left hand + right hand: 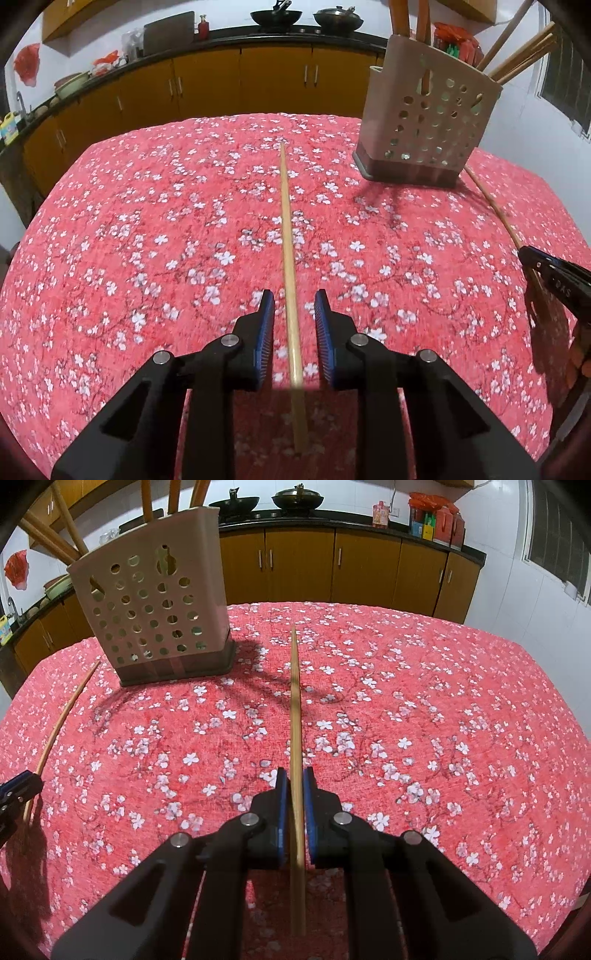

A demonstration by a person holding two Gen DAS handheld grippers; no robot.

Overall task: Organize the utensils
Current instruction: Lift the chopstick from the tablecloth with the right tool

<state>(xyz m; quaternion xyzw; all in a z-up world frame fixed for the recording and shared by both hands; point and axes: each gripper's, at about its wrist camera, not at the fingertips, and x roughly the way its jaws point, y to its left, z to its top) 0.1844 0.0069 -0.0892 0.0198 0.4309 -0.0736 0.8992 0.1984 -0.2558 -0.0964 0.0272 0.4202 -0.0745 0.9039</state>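
A wooden chopstick lies on the red floral tablecloth, running between the fingers of my left gripper. The left jaws are open, with a gap on each side of the stick. My right gripper is shut on a second chopstick, which points forward. A beige perforated utensil holder stands on the cloth at the far right of the left view and the far left of the right view. Several wooden utensils stick up out of it. Each gripper shows at the other view's edge.
Orange kitchen cabinets with a dark counter run behind the table. Two woks sit on the stove. Red packets stand on the counter at right. A window is on the right wall.
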